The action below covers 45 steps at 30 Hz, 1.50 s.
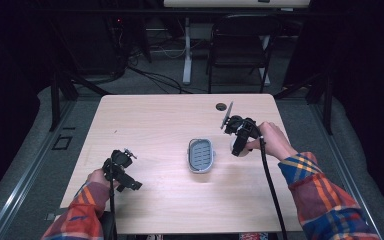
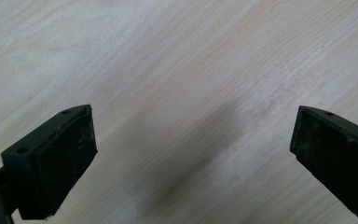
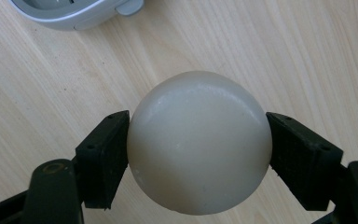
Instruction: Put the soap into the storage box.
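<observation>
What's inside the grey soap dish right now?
Nothing visible in the grey soap dish: the high view shows only its dark slotted insert. The soap bar is clamped in the right gripper, off to the dish's side. Whatever lies beneath the insert is covered.

L tongs (image 2: 193, 154) gaping; R tongs (image 3: 198, 149) clamped, both forearms low.

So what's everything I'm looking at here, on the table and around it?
Soap bar: one, cream-white, rounded, clamped between the right gripper's jaws just above the table.
Soap dish: one, grey with a ribbed blue-grey inside, at the table's middle.
Table: one, pale wood, with a dark round hole near its far edge.
Folding chair: one, dark, beyond the table.
Left gripper: one, black, jaws wide apart over bare wood.
Right gripper: one, black, shut on the soap.
Sleeves: two, plaid orange, blue and red.
</observation>
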Tool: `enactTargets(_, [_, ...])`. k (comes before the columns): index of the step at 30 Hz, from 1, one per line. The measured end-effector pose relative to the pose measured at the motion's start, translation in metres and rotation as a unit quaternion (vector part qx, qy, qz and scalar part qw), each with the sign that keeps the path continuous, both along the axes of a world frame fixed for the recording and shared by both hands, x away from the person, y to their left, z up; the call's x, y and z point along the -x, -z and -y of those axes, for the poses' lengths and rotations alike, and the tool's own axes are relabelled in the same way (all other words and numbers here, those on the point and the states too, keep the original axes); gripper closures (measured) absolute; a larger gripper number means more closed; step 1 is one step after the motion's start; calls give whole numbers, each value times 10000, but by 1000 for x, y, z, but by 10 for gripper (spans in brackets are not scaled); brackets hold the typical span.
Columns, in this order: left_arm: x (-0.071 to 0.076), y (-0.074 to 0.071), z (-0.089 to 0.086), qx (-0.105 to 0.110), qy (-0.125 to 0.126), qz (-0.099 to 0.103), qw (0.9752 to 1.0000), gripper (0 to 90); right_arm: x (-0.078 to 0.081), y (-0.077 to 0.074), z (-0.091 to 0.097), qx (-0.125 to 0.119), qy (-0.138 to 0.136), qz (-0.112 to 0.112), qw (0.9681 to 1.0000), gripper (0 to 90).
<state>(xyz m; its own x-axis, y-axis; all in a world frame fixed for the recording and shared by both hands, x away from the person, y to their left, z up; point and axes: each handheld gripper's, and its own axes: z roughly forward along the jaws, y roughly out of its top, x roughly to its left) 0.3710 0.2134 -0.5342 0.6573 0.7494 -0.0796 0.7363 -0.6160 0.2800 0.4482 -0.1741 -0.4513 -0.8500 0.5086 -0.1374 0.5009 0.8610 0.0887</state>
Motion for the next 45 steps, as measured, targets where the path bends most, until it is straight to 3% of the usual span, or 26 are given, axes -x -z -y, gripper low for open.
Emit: enactTargets(45, [1, -1, 0, 14, 37, 57, 10000, 3, -9, -16, -51, 71, -397, 31, 9992, 243])
